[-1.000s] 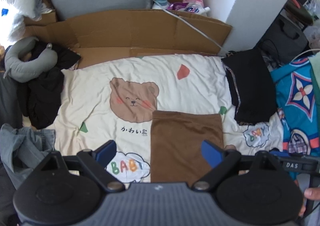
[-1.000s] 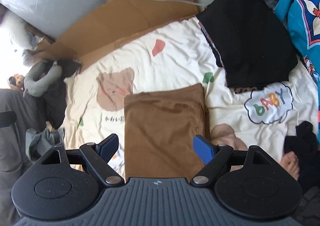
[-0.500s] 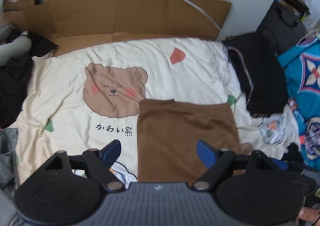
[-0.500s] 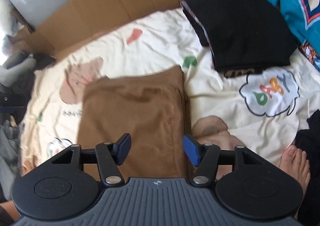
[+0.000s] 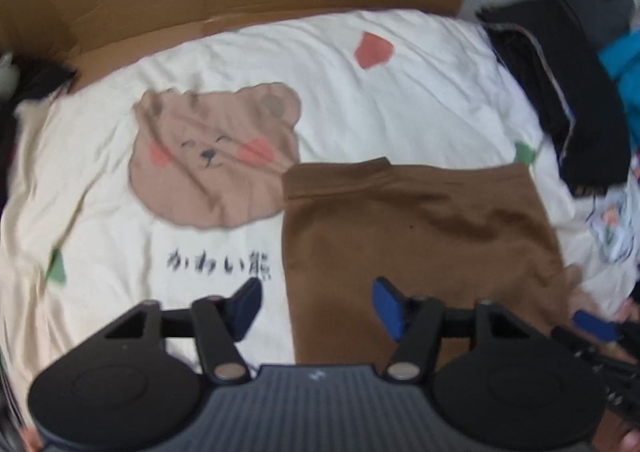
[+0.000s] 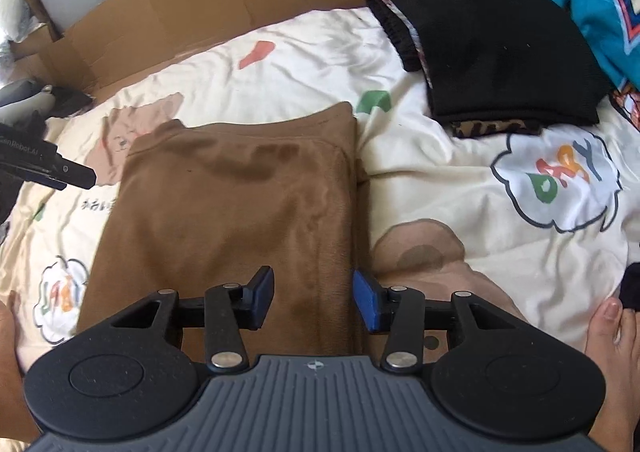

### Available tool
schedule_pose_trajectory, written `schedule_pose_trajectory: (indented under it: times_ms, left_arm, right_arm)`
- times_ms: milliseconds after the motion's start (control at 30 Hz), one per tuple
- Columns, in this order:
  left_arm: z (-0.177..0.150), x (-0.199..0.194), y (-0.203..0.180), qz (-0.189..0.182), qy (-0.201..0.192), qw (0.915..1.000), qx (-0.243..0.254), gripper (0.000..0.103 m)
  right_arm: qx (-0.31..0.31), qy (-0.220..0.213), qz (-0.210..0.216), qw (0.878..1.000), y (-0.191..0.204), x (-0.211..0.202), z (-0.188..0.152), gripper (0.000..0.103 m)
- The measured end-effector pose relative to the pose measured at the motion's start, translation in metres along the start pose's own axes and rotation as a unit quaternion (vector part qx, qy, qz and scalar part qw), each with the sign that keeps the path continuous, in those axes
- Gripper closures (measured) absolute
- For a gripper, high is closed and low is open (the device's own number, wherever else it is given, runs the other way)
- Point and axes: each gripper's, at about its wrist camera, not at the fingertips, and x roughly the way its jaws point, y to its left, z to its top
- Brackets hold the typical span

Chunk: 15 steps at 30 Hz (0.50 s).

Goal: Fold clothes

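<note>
Blurring left view; brown garment cut off by right gripper

Both views are taken from just above the bed, angled down and forward. The left wrist view, blurred, is centred on the brown garment's left edge; the right wrist view on its right edge. Garment, cream bear-print sheet and black pile are shared.

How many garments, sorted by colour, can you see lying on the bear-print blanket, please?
Brown: 1, the folded brown garment in the middle.
Black: 1, the folded black garment at the blanket's far right.
Leopard-print: 1, the leopard-print piece peeking from beneath the black one.
Total: 3.
</note>
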Motion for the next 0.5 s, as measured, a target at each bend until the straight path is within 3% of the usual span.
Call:
schedule_pose_trajectory:
  times_ms: [167, 300, 500]
  left_arm:
    - [0.001, 0.015, -0.005, -0.033, -0.028, 0.9970, 0.064, 0.035]
    - [0.020, 0.038, -0.006, -0.029, -0.019, 0.9975, 0.061, 0.037]
    - [0.032, 0.061, -0.007, -0.022, -0.012, 0.9977, 0.063, 0.039]
  right_arm:
    - [-0.021, 0.007, -0.016, 1.000, -0.001, 0.017, -0.007, 0.058]
    - [0.051, -0.006, -0.025, 0.998, -0.019, 0.023, -0.011, 0.058]
    - [0.052, -0.022, -0.020, 0.998, -0.023, 0.029, -0.004, 0.058]
